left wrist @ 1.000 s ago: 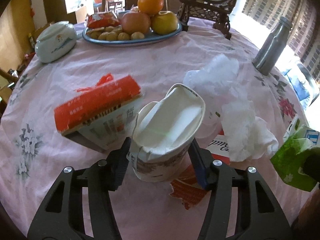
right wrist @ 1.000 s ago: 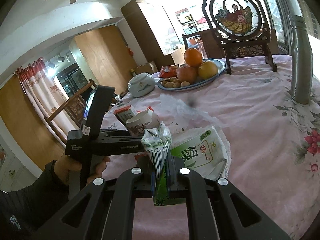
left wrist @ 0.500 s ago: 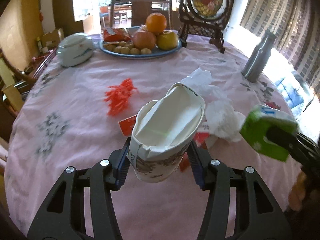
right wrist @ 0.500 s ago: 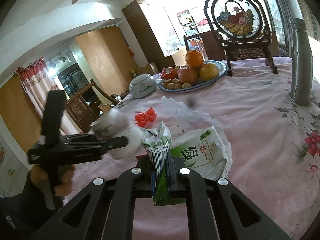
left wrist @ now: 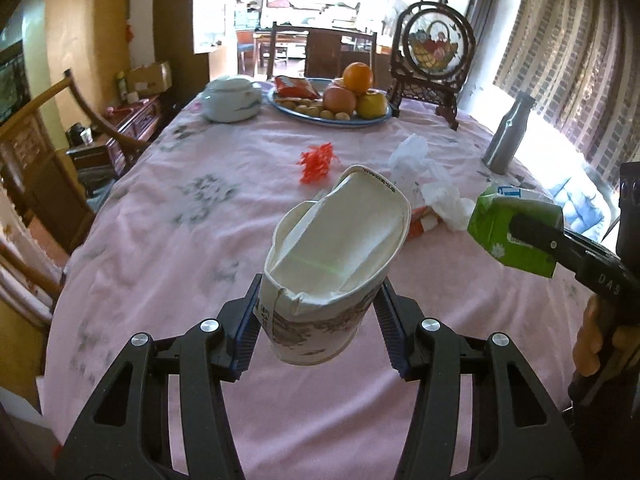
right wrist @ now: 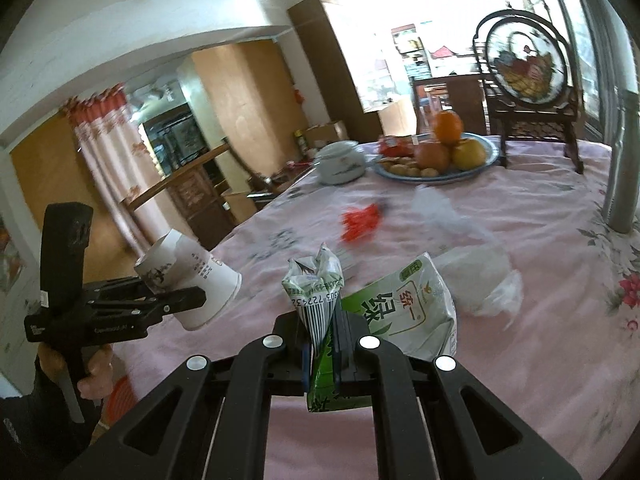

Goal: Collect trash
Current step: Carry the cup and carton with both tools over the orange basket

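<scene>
Now both lifted higher off table: left fingers [left wrist: 316,320] squeezing paper cup [left wrist: 332,268], right fingers [right wrist: 324,344] pinching green carton [right wrist: 324,356]

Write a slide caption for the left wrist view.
Left hand-held gripper holds a squashed paper cup above the pink tablecloth.

The paper cup [left wrist: 334,264] looked matt white and was creased where it was squashed. The green carton [right wrist: 320,320] was glossy printed card, crumpled at the top. The tablecloth [left wrist: 180,240] was soft pink cloth with faded flowers. Tissues [left wrist: 444,200] lay crinkled and thin. The bottle [left wrist: 508,136] was brushed metal, dull grey. The lidded bowl [left wrist: 232,100] shone like glazed china, and the chair [left wrist: 48,140] was varnished wood
</scene>
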Available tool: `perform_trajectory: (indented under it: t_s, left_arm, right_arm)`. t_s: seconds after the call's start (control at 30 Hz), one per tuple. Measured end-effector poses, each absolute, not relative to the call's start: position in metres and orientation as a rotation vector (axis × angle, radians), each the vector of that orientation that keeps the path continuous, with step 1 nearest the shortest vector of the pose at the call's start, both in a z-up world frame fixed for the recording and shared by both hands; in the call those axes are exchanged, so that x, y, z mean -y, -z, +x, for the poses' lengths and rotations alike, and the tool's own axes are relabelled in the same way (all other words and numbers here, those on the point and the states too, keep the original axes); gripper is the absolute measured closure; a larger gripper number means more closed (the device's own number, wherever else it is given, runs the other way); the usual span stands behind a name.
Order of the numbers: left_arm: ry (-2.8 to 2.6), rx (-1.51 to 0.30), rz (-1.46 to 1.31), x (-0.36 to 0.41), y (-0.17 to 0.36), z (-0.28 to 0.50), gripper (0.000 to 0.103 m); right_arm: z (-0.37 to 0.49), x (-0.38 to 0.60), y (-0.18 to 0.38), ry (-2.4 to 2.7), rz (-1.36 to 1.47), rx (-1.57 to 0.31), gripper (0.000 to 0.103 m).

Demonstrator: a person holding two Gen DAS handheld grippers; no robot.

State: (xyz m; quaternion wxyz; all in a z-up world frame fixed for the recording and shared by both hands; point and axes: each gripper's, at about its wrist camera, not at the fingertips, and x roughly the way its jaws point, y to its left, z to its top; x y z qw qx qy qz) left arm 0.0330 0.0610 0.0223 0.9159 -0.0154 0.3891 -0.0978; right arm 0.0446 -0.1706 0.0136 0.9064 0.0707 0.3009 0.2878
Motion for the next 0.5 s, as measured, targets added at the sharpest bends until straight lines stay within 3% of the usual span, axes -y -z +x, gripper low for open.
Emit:
perform_trajectory:
  t_s: [0.5]
  left_arm:
    - [-0.039, -0.78, -0.183, -0.19, -0.006, -0.101, 0.05]
  right_arm:
    - [-0.047, 0.025, -0.003, -0.87, 0.035, -0.679, 0.095]
